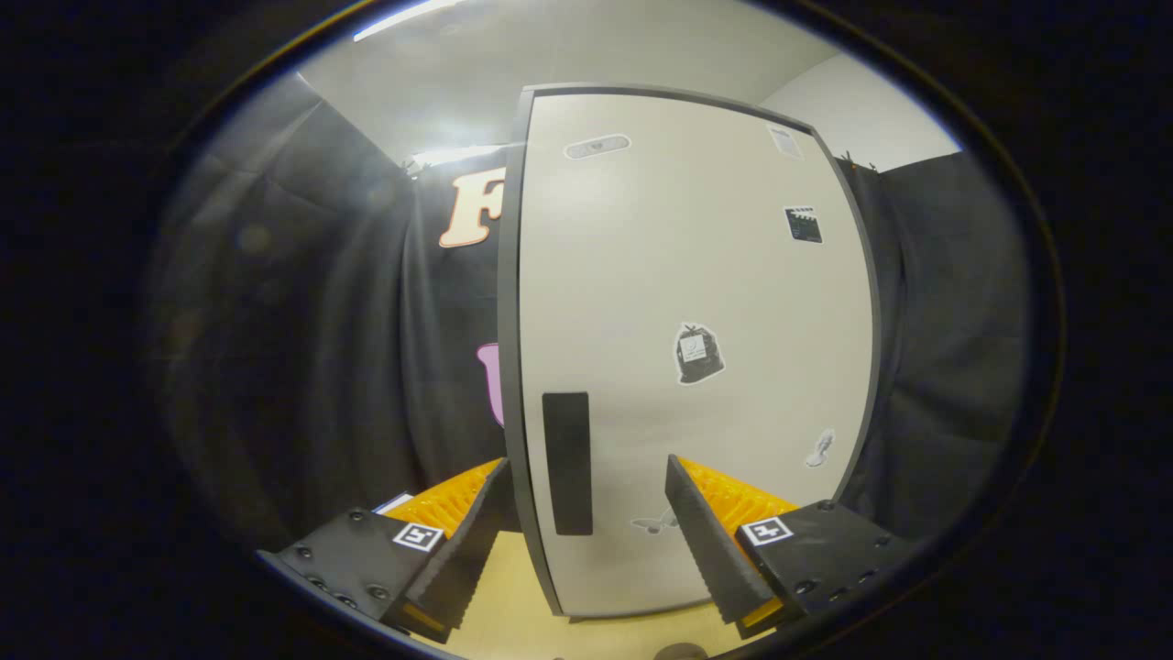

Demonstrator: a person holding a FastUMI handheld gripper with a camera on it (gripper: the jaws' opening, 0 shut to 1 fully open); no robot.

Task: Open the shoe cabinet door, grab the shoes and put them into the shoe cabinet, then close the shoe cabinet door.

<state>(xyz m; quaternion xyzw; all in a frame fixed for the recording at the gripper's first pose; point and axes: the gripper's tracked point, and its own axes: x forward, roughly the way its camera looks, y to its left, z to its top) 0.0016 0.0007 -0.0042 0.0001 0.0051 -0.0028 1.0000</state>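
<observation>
The shoe cabinet [696, 275] stands upright just ahead of me, a tall white box with a dark frame and several small stickers on its door. The door looks closed. A dark vertical handle [567, 463] sits low on the door near its left edge. My gripper [586, 513] is open, its two fingers spread wide. The handle lies between the fingers, a little beyond their tips and closer to the left one. Neither finger touches the door or the handle, and nothing is held.
Black cloth walls hang to the left and right of the cabinet. A pale wooden floor [513, 568] shows under the cabinet's base, between the fingers. A white ceiling with a strip light is above.
</observation>
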